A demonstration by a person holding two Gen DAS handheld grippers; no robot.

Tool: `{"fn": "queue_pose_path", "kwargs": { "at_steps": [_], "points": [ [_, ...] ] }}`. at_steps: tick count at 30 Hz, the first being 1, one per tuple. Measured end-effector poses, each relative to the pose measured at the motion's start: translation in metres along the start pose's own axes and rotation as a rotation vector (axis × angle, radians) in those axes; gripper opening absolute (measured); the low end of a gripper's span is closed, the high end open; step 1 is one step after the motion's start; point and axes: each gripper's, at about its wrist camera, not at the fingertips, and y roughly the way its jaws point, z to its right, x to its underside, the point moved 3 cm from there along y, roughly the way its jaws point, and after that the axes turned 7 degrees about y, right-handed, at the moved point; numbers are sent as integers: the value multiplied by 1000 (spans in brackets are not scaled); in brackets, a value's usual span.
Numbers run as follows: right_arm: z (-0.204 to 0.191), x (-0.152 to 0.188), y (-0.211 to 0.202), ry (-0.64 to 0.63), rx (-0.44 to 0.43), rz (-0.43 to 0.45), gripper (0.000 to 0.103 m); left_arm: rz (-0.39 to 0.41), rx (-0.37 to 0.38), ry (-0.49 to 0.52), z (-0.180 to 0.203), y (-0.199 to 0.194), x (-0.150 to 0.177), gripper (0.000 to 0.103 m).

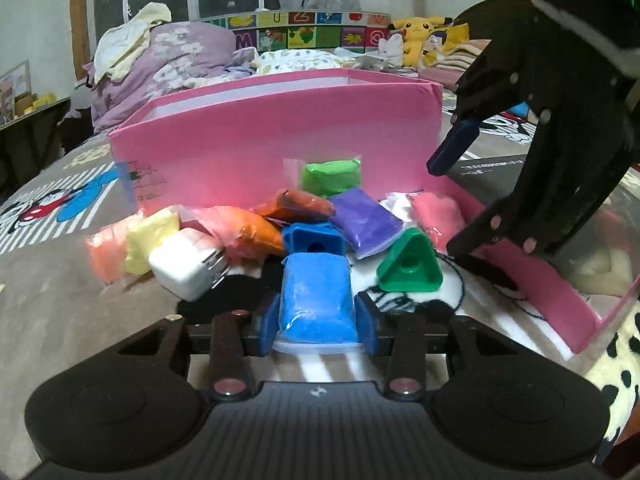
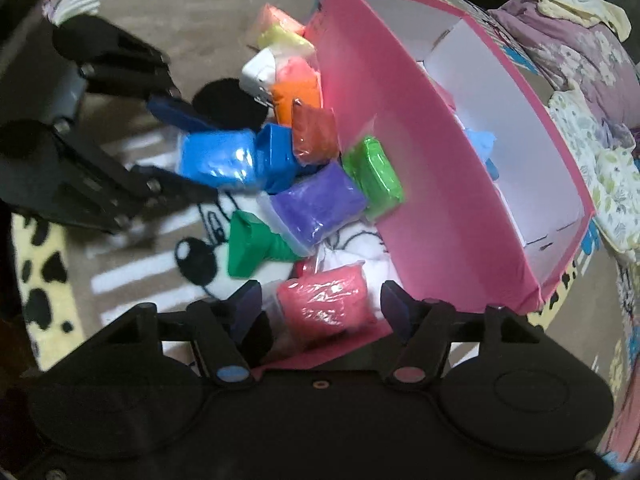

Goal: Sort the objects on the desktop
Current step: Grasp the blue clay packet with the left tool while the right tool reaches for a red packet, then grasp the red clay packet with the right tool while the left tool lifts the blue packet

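A: Left gripper?

B: I had its blue pads pressed on both sides of the light-blue clay pack in clear plastic wrap; jaws narrowed to the pack's width, gripping it. The pack sat low over the cartoon-print grey blanket, at the near edge of the pile.

A: Right gripper?

B: My right one was spread wide with nothing held. The pink clay pack in clear wrap lay between the fingertips, and neither pad touched it as far as I could see.

A: Around them?

B: Just behind the light-blue pack was a dark-blue square plastic mould, touching it. A green triangular plastic mould stood just beside on the right and a purple clay pack behind that. A white plug-in charger cube lay on the left, next to orange, pale-yellow and peach clay packs. A brown-orange pack and a bright-green pack leaned near the wall of the pink cardboard box with white interior.

A: Inside the box?

B: The right wrist view showed a light-blue lump there; the rest was blurred. The pink box lid lay flat by the right gripper.
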Motion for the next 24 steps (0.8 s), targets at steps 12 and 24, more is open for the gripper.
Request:
{"fn": "queue_pose_path", "kwargs": {
  "at_steps": [12,24],
  "points": [
    [-1,6,15,17,-15,-43,63,11,23,19,3,5,1,48],
    [9,6,-8,75,-62,-27,39,11,57,-30,-3,0,0,37]
  ]
}}
